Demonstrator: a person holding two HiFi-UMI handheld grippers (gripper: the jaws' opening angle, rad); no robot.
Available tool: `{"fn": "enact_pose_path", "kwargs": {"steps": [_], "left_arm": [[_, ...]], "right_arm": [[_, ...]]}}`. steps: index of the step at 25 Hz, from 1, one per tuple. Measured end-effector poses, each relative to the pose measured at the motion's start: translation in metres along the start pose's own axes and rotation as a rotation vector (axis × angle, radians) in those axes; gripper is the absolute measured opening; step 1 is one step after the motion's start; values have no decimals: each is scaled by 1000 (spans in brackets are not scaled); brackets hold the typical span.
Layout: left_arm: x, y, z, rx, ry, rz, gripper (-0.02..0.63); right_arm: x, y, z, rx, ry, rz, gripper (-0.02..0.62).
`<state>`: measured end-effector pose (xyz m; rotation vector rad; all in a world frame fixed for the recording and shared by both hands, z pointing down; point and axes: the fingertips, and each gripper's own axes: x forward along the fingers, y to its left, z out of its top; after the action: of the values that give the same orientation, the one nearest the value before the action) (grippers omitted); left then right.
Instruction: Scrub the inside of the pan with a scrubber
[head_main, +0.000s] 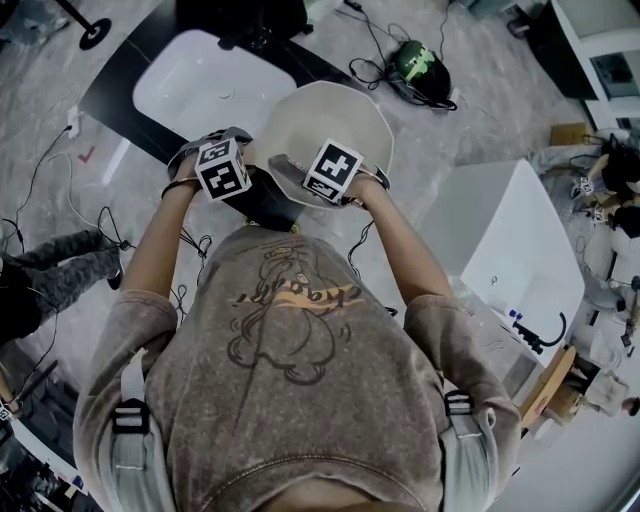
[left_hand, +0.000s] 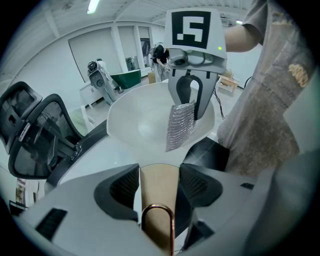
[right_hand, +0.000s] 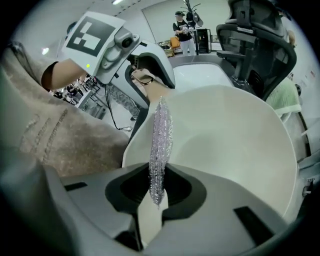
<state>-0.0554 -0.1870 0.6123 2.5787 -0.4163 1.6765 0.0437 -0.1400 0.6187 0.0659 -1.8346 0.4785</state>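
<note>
A white pan (head_main: 340, 120) sits tilted in front of me, its pale inside facing both gripper views (left_hand: 145, 117) (right_hand: 225, 130). My left gripper (left_hand: 159, 185) is shut on the pan's tan wooden handle (left_hand: 159, 200), which ends in a copper loop. In the head view it sits at the pan's near left rim (head_main: 235, 185). My right gripper (right_hand: 157, 187) is shut on a thin silver mesh scrubber (right_hand: 161, 145). The scrubber (left_hand: 180, 125) hangs over the pan's near inner wall, just off the rim. In the head view the right gripper (head_main: 325, 185) is at the pan's near edge.
The pan rests over a white table (head_main: 200, 85) with a dark edge. A black office chair (left_hand: 35, 140) stands close by on the left. Another white table (head_main: 520, 250) is to the right. Cables and a helmet (head_main: 420, 65) lie on the floor beyond. People stand far back (right_hand: 182, 30).
</note>
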Motion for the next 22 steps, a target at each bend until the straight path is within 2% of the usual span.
{"fn": "enact_pose_path", "kwargs": {"steps": [10,22], "left_arm": [[-1,-1,0,4,-3,-6,267],[-2,-1,0,18,-16,-6,265]], "right_arm": [[6,0,44,32,-91,44,80],[11,-38,84,119,-176,-31,80]]}}
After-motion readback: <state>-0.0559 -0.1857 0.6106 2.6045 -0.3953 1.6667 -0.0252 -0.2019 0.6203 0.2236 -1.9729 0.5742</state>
